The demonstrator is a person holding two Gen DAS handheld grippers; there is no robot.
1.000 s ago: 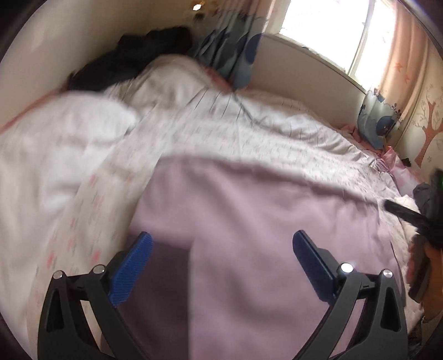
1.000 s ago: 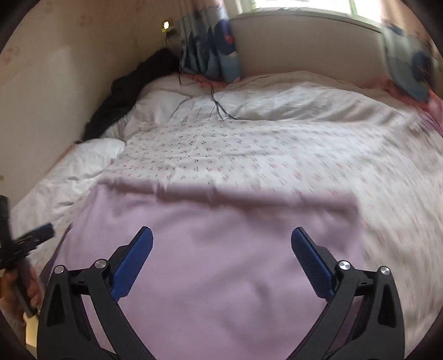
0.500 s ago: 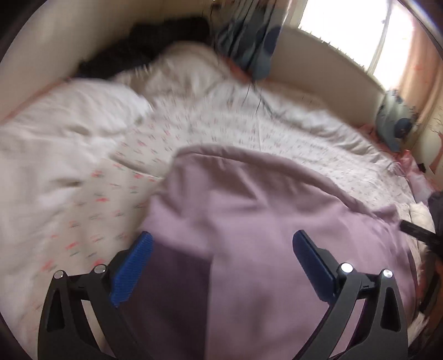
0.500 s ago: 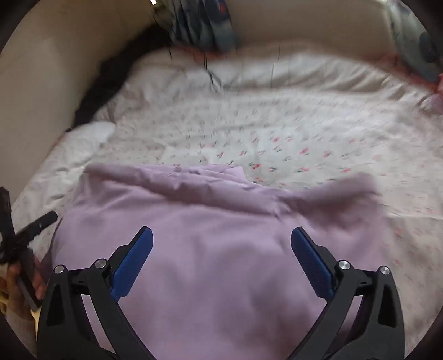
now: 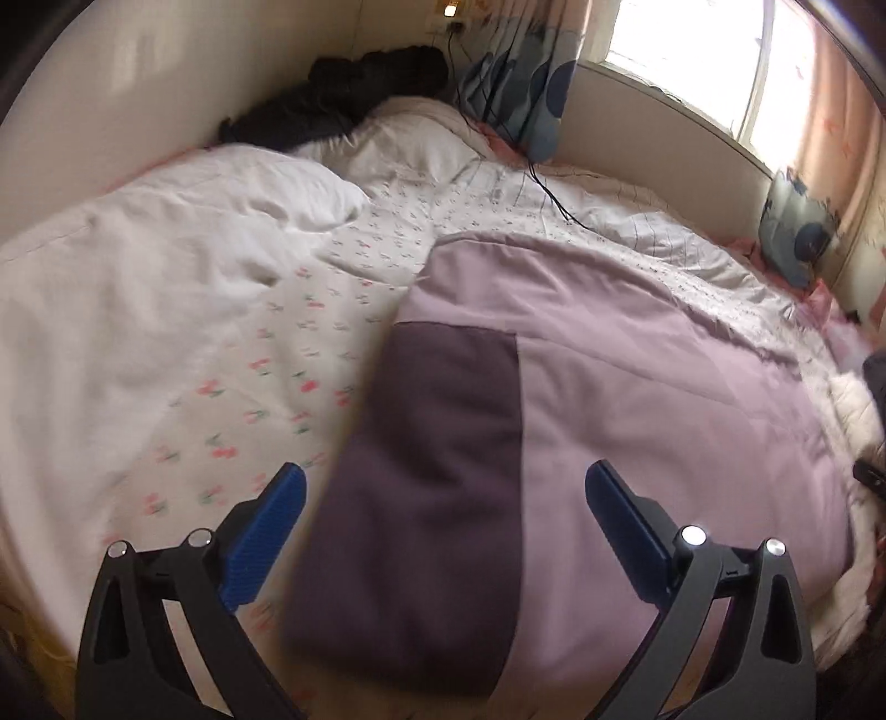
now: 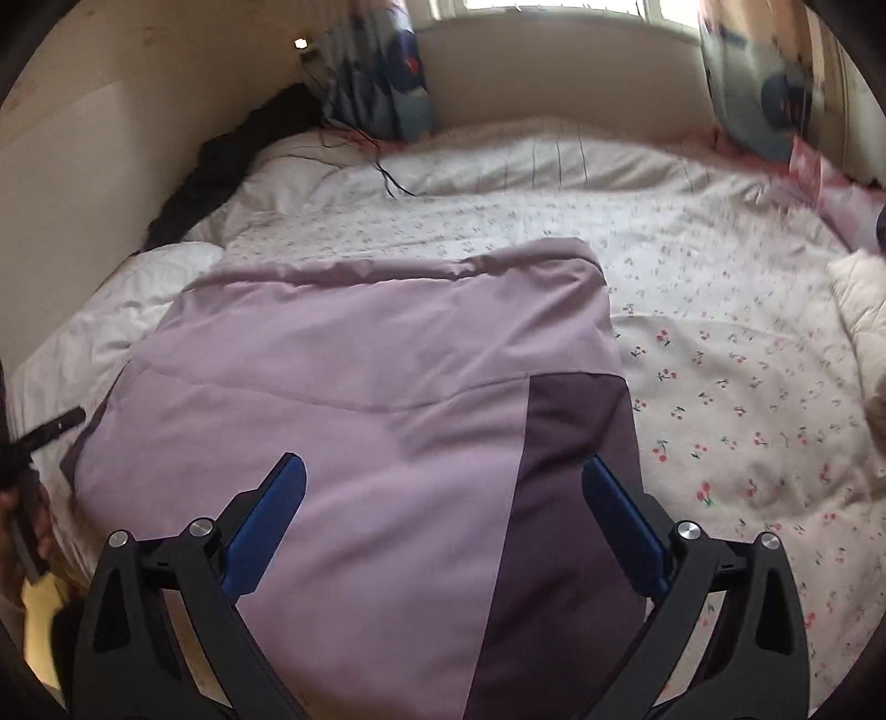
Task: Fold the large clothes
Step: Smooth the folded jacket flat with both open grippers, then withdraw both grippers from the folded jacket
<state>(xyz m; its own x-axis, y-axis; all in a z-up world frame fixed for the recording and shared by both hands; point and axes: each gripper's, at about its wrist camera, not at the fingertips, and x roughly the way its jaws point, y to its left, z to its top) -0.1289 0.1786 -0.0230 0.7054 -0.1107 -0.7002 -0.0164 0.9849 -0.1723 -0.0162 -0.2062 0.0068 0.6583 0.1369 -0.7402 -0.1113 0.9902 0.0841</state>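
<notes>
A large lilac garment [image 5: 637, 387] with a dark purple panel [image 5: 443, 471] lies spread flat across the near half of a bed [image 5: 138, 343], its far edge rumpled into a low ridge. In the left wrist view the dark panel runs along the garment's left side; in the right wrist view the garment [image 6: 343, 387] fills the lower centre, and a dark panel [image 6: 570, 498] sits at its right edge.

The left claw [image 5: 446, 498] hangs above the garment with its blue-padded fingers [image 5: 266, 531] spread wide, gripping nothing; one finger is over the cherry-print sheet [image 5: 232, 421], the other over the lilac cloth. The right claw [image 6: 440, 493] is likewise wide apart and empty, both blue fingers [image 6: 626, 526] poised over the garment. At the left edge of the right wrist view, part of the other black tool [image 6: 50, 429] shows, with a person's hand [image 6: 22, 531] beneath it.

Around the garment lies the sheet [image 6: 747, 415], printed with small red cherries. A white quilt [image 5: 111, 249] is bunched along the bed's left side, and a heap of dark clothing [image 5: 343, 94] is piled in the far corner against the wall. A thin black cable [image 5: 548, 188] trails over the bedding below a blue-patterned curtain [image 5: 526, 94]. A bright window [image 5: 692, 50] stands behind the bed, with a second blue-patterned curtain [image 6: 764, 83] gathered at its right.
</notes>
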